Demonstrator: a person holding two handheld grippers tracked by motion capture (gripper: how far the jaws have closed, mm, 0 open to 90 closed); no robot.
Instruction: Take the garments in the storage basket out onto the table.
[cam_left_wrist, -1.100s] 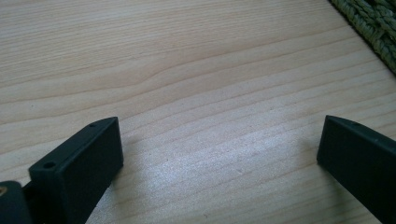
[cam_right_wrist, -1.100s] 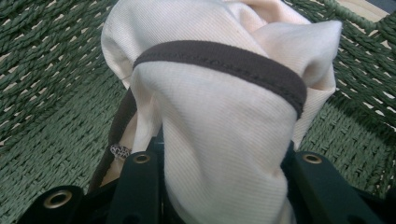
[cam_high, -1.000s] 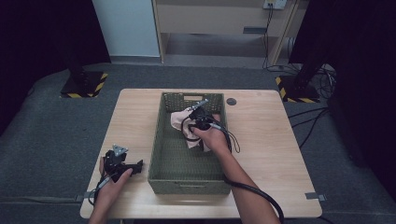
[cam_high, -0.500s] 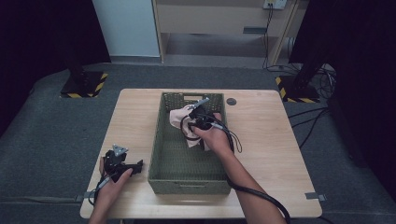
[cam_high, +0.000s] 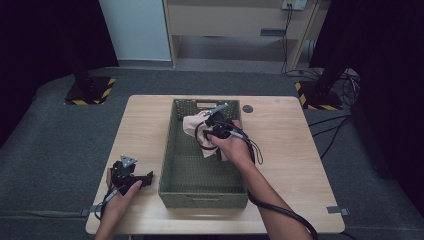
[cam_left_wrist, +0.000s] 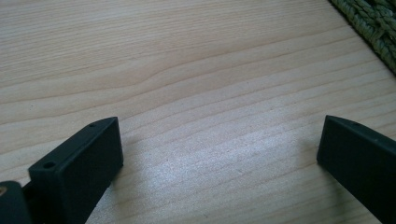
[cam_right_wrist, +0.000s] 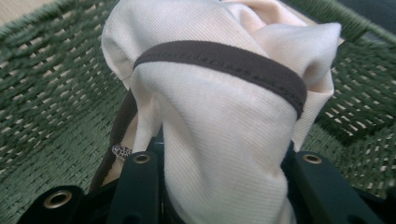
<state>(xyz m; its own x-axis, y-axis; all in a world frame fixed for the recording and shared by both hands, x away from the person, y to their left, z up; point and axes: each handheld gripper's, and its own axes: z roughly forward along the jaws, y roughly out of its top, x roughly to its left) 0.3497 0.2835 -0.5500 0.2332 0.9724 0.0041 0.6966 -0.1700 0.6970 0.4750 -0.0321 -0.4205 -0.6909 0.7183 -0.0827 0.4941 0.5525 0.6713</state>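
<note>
One cream cloth garment with dark brown trim is pinched in the right gripper's jaws, bunched ahead of them above the far end of the green woven basket, while the left gripper, jaws spread, rests on the table well apart

This is looking like a lab or recording studio rather than a home: black curtains are hanging at upper left and right, stand bases with yellow-black hazard tape are sitting on grey carpet, and cables are trailing beside the lone wooden tabletop.
</note>
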